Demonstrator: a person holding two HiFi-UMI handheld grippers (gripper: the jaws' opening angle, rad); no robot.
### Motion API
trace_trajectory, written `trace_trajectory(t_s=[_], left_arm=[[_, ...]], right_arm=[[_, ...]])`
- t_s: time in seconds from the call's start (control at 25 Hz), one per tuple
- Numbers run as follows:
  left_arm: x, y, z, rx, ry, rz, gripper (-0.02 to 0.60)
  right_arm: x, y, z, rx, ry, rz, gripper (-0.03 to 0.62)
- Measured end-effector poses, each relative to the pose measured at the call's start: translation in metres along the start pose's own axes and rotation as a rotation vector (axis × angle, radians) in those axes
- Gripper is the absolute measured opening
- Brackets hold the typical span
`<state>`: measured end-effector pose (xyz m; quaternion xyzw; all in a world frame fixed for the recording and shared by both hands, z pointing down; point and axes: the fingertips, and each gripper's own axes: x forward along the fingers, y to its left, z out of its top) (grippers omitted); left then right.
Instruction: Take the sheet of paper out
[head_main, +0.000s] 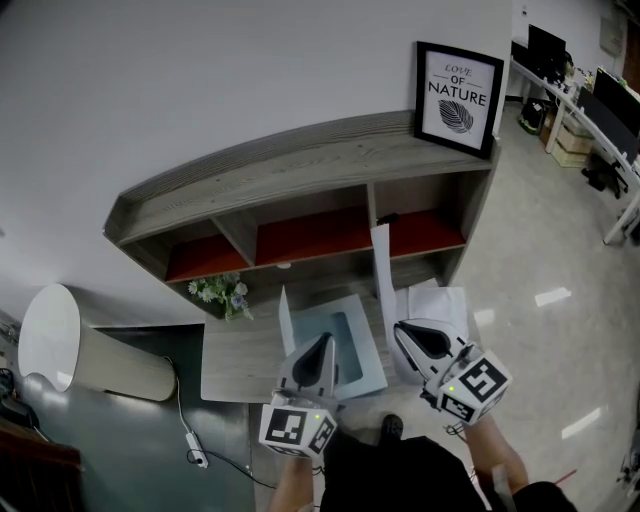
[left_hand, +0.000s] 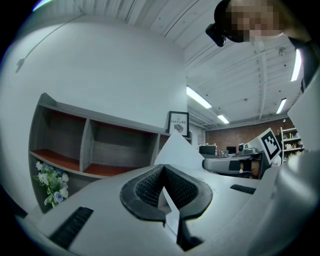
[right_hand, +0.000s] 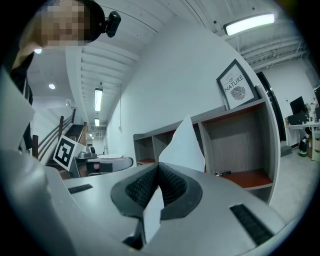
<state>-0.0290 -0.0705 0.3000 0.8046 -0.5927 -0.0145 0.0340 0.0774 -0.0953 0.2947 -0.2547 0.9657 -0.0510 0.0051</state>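
The right gripper (head_main: 401, 329) is clamped shut on the sheet of paper (head_main: 383, 272), which rises upright above its jaws, long axis vertical, beside one pale blue folder (head_main: 352, 350) on the desk (head_main: 232, 358). The left gripper (head_main: 327, 340) is shut on one white flap (head_main: 285, 318), possibly the folder's cover.

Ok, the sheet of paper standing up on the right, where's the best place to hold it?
Its lower edge, from the near side, jaws level, where the right gripper is shut on it. The sheet stands on edge, thin side toward the jaws, top free before the shelf, so a low pinch across its thickness should steady it.
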Motion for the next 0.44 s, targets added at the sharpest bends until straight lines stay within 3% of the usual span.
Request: trace_trajectory(t_s=[0.44], left_arm=[[-0.0002,0.0051,0.0010,0.004,-0.001,0.009,0.012]], right_arm=[[0.0037,0.0016,0.0028,-0.010,-0.007,0.005,0.012]])
